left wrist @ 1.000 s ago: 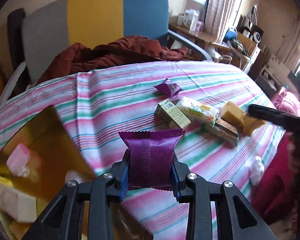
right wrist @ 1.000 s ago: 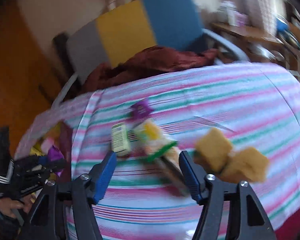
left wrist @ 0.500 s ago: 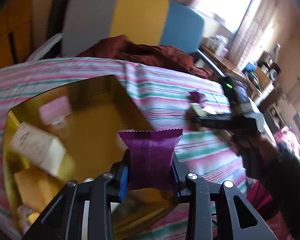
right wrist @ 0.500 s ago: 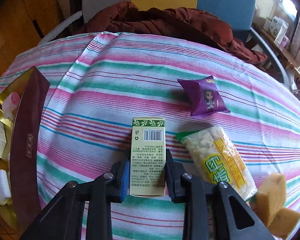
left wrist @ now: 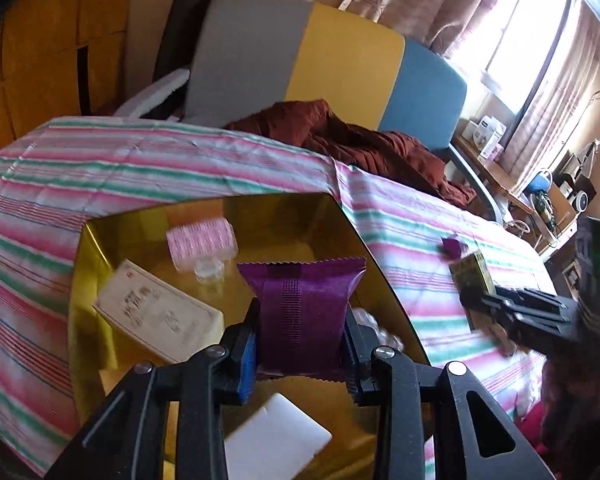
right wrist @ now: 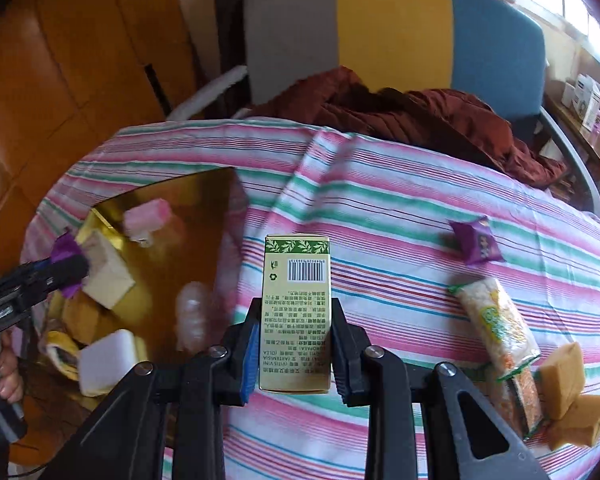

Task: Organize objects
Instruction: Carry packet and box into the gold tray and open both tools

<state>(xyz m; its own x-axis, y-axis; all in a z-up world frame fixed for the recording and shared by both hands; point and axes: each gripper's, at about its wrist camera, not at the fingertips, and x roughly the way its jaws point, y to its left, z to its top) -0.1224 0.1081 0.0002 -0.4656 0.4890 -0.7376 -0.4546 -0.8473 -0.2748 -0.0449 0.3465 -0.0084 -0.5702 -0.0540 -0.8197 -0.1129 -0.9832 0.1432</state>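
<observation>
- The left gripper is clamped on a purple packet, pinching it across its width, with its crimped top edge pointing away from the camera.
- That packet hangs directly over the gold box, which sits at the left end of the striped cloth; a drop would need little sideways travel, only a release.
- Below it the box holds a cream carton, a pink packet at the far side and a white block at the near side; the free gold floor lies between them, just under the packet.
- The right gripper is closed on a green carton, gripped at its lower half, long axis running away from the camera, barcode end far.
- In the right wrist view, the gold box lies to the left of the carton and slightly farther, so that arm must swing left over the box's right wall.
- The left gripper is plainly nearer the box; I judge it should release first, or the two tools may crowd the opening.
- Left on the cloth at the right: a second purple packet, a long snack bar and tan blocks.
</observation>
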